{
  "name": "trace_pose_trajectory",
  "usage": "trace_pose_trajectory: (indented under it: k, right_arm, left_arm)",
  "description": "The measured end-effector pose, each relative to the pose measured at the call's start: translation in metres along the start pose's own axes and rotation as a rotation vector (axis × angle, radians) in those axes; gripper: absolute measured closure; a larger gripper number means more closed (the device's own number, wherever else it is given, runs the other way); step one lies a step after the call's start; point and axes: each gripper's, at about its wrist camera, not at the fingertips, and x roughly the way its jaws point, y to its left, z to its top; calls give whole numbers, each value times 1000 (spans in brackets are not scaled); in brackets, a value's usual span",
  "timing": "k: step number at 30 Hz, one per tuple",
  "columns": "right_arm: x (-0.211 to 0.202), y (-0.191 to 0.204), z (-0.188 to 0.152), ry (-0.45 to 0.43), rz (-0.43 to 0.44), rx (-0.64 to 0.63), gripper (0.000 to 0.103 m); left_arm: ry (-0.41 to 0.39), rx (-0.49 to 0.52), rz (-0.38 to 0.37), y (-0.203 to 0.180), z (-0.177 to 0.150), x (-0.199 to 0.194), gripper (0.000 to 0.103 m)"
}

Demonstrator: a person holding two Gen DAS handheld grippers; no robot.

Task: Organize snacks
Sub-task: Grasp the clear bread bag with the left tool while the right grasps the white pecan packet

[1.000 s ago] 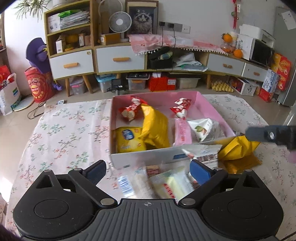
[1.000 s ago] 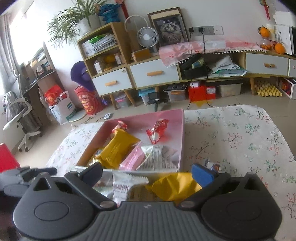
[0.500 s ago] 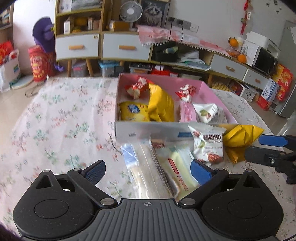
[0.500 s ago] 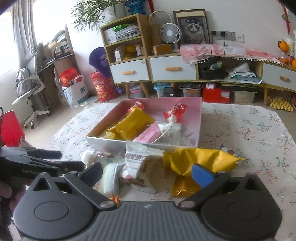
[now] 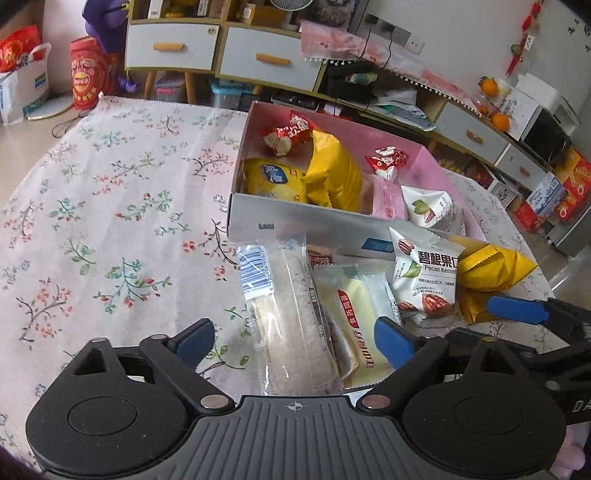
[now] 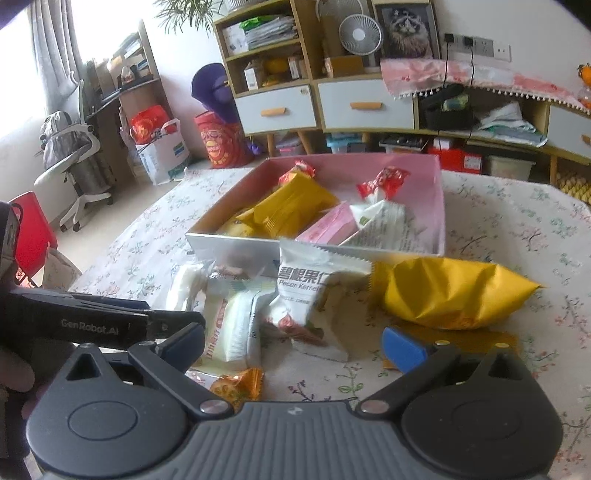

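Left wrist view: my left tool (image 5: 295,341), jaws wide but just closing in, straddles a clear long wrapped snack (image 5: 291,317); right tool (image 6: 295,343) released.

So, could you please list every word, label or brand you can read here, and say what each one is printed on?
"Pecan Kernel", partly cut off, under large Chinese characters: white pecan packet outside the box.
"GenRobot.AI": side of the left gripper.
Too small or blurred to read: the barcode label on the clear-wrapped snack, the cream packet, packets in the pink box.

A home living room: drawer sideboard (image 6: 364,105), desk fan (image 6: 359,35), framed cat picture (image 6: 406,27), floral tablecloth (image 5: 110,221).
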Motion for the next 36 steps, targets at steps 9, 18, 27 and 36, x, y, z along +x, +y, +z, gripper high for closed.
trace_pose_trajectory:
  k: [9,18,27,36]
  right_arm:
    - [16,-6,2,42,21,63,27]
    - [27,-6,7,42,11,83,48]
    - [32,-6,11,22,-2,89,60]
    - [32,-12,16,10,-7,108,81]
  left_arm:
    - [18,-4,-11,-2,-1,4,46]
    - [1,-17,-8,0,1,1,62]
    - [1,-8,-9,-2,3,1,66]
    - [2,-8,-10,-3,3,1,71]
